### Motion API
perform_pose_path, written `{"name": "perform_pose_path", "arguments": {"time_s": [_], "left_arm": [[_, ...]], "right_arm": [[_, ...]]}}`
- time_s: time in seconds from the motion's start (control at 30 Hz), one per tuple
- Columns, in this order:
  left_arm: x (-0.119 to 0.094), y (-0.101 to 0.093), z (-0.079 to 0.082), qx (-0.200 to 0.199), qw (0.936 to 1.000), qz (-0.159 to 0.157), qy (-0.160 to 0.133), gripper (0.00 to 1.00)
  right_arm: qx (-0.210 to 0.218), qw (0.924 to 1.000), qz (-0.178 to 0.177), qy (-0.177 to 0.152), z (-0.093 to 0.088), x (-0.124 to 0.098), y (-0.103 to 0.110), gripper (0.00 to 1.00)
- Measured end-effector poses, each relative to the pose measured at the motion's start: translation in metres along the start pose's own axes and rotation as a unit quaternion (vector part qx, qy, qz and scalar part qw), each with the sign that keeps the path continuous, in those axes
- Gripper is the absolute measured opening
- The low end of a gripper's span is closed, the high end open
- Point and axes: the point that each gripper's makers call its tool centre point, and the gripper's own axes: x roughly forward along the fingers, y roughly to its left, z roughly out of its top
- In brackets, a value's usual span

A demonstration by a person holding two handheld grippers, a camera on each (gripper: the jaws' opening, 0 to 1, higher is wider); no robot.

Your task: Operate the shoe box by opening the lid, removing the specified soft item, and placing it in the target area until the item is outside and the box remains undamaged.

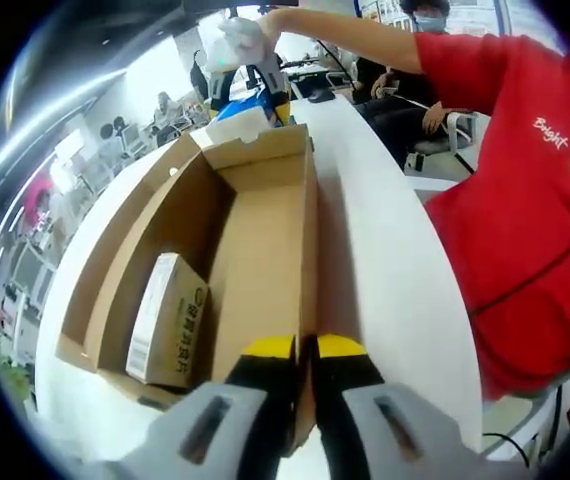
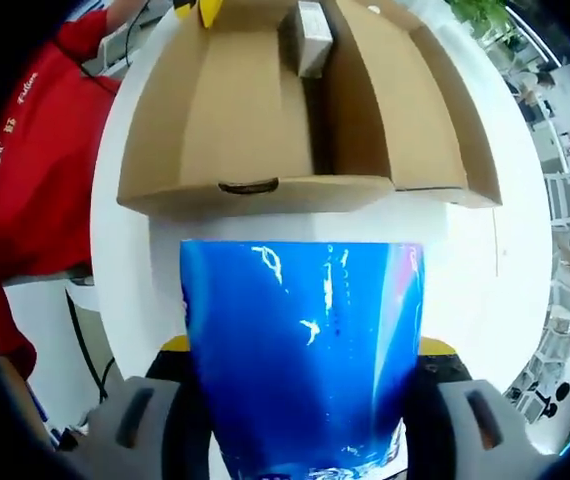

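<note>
Open cardboard shoe box (image 1: 265, 250) on white surface (image 1: 385, 270), lid folded back; one small carton (image 1: 168, 320) lies inside. Left gripper (image 1: 305, 350) jaws clenched on box's near wall. Right gripper (image 2: 310, 345) jaws grasping blue soft pouch (image 2: 303, 350), held outside, just beyond box's end.

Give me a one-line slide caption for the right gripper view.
Right gripper holds a shiny blue pouch outside the open cardboard box on the white table.

Blue pouch (image 2: 303, 360) (lower edge cropped) hiding tongs
</note>
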Motion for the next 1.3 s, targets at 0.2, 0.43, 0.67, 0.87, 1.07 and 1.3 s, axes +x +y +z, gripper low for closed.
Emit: {"name": "perform_pose_path", "arguments": {"time_s": [0.2, 0.43, 0.67, 0.87, 1.07, 1.3], "left_arm": [[0.000, 0.000, -0.001, 0.001, 1.0000, 0.000, 0.000, 0.05], [0.000, -0.001, 0.001, 0.000, 1.0000, 0.000, 0.001, 0.05], [0.000, -0.001, 0.001, 0.000, 1.0000, 0.000, 0.001, 0.05], [0.001, -0.001, 0.000, 0.000, 1.0000, 0.000, 0.000, 0.05], [0.001, -0.001, 0.001, -0.006, 1.0000, -0.002, 0.004, 0.05], [0.001, -0.001, 0.002, -0.010, 0.9999, -0.007, 0.006, 0.04]], "right_arm": [[-0.028, 0.9995, -0.008, 0.006, -0.005, -0.002, 0.003, 0.78], [-0.012, 0.9999, 0.002, -0.001, -0.005, -0.007, 0.004, 0.80], [-0.037, 0.9992, 0.002, 0.013, -0.007, -0.010, 0.005, 0.78], [-0.018, 0.9987, -0.037, -0.031, 0.010, -0.033, -0.005, 0.78], [-0.022, 0.9936, -0.042, -0.103, 0.036, -0.058, -0.002, 0.72], [-0.015, 0.9715, -0.067, -0.227, 0.075, -0.092, -0.004, 0.61]]}}
